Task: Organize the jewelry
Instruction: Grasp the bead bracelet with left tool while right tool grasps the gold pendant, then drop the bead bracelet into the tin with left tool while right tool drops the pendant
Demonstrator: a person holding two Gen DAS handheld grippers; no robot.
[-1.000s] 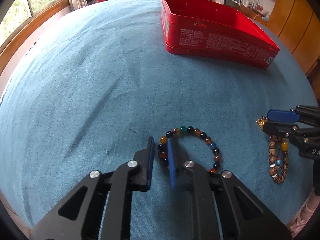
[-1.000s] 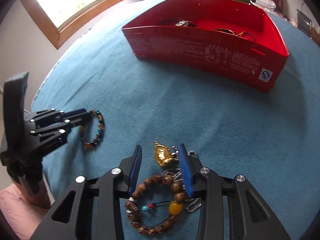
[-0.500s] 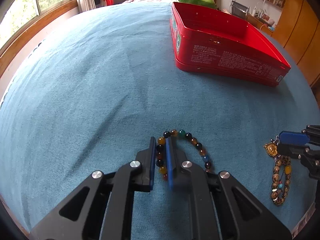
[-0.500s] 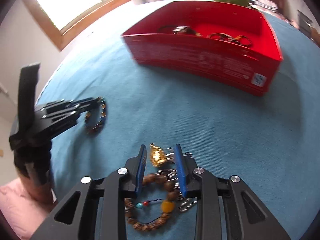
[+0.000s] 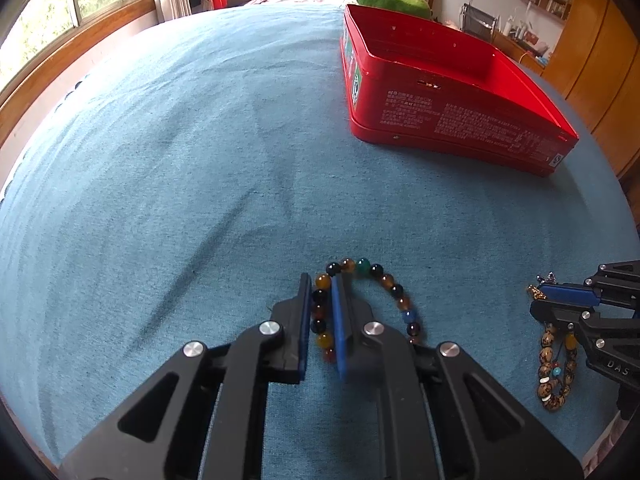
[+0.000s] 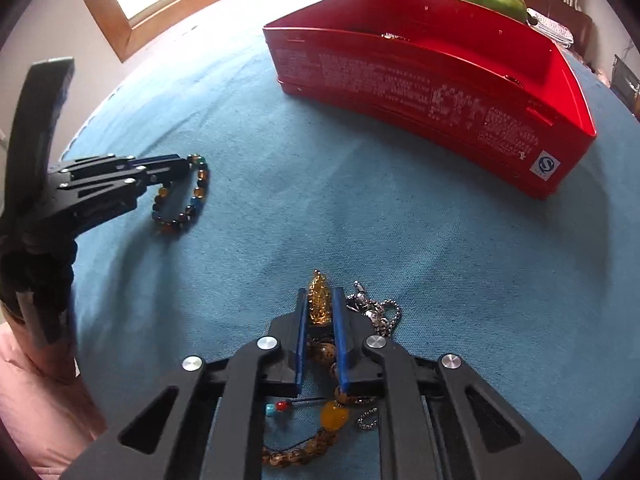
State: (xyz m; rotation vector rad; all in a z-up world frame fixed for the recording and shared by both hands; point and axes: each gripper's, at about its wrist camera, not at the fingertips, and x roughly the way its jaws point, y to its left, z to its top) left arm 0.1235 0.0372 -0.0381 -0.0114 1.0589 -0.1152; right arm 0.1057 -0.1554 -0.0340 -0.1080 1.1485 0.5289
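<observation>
Both claws grip beads: my left claw [image 5: 320,312] is pinched on one side of the glass bead bracelet [image 5: 394,300], and my right claw [image 6: 320,312] is narrowed onto the gold pendant [image 6: 319,300] of the wooden bead strand [image 6: 316,444]. Each lies on the blue worktop [image 5: 180,160], on the near side of the red tin [image 5: 452,116]. I judge a straight, slow lift best, letting loose loops hang free before crossing the tin's near wall.
</observation>
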